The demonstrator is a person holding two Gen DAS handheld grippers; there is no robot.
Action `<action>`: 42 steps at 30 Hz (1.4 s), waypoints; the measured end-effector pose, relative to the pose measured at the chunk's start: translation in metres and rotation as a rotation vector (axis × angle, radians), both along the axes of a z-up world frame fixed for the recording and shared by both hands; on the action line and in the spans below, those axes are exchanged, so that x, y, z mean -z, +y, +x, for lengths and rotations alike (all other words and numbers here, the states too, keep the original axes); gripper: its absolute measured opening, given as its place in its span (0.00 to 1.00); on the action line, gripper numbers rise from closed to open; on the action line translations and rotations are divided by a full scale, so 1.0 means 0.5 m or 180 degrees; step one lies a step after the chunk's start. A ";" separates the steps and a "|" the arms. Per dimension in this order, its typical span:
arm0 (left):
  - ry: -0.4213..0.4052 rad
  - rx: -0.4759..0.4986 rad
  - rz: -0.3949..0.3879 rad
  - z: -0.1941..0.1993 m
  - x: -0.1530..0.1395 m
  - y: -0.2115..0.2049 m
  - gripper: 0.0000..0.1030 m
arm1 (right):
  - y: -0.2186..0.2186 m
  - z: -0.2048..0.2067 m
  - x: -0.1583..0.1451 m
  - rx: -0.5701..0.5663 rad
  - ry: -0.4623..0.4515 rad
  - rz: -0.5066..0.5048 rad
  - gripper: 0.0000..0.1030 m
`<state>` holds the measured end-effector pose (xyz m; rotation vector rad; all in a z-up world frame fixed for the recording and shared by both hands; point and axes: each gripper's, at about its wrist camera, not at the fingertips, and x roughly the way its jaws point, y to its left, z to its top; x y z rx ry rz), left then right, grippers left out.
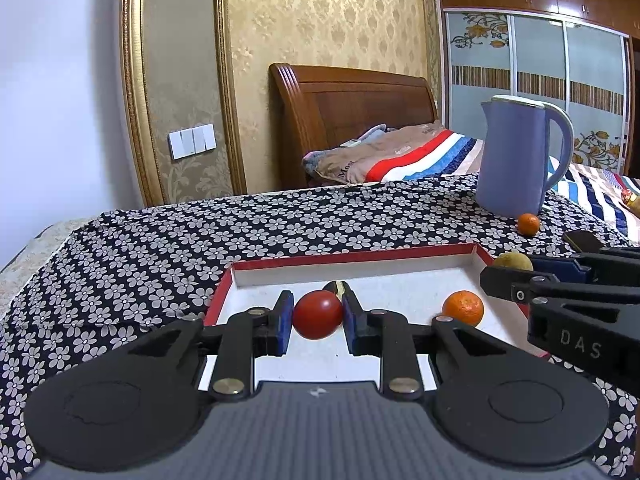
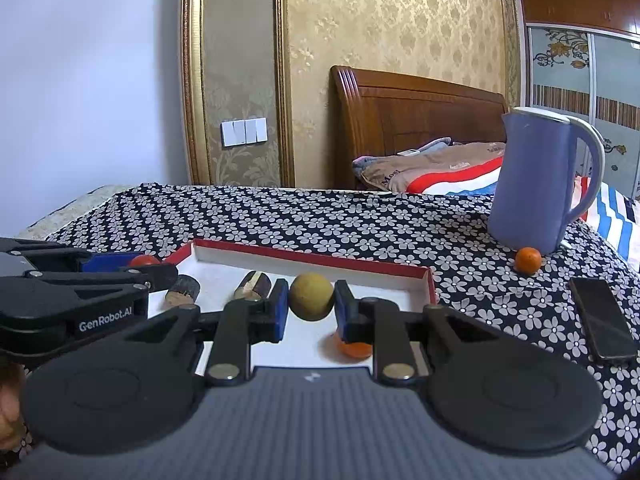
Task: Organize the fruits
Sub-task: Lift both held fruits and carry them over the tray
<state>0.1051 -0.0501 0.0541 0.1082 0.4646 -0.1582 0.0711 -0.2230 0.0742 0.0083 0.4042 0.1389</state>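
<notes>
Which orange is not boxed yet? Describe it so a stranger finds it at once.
Start at the tall blue kettle on the flowered cloth. At its base, touching or nearly so, sits a small orange. Unlike the orange inside the red-edged box, it lies alone on the cloth, held by neither claw.

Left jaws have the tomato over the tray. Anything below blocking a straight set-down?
Nothing visible does. The tomato hangs over bare tray floor; the orange lies off to its right, a dark piece just behind.
</notes>
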 end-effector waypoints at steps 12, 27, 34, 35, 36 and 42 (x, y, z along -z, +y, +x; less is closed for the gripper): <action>0.0029 -0.0036 -0.0005 0.018 0.001 -0.004 0.24 | -0.004 0.015 -0.004 -0.0001 0.0014 -0.0001 0.22; 0.0100 -0.0096 0.0043 0.054 0.011 -0.008 0.25 | -0.007 0.045 -0.003 0.0033 0.0073 0.0010 0.22; 0.0146 -0.0099 0.0024 0.071 0.017 -0.007 0.25 | -0.002 0.063 0.002 0.0040 0.0122 -0.0003 0.22; 0.0151 -0.0102 0.0023 0.074 0.018 -0.007 0.25 | -0.002 0.066 0.002 0.0038 0.0127 0.0004 0.22; 0.0160 -0.0107 0.0026 0.077 0.019 -0.007 0.25 | -0.001 0.069 0.002 0.0034 0.0130 0.0007 0.22; 0.0228 -0.0105 0.0048 0.098 0.029 -0.013 0.24 | 0.006 0.087 0.009 0.0042 0.0169 -0.0012 0.22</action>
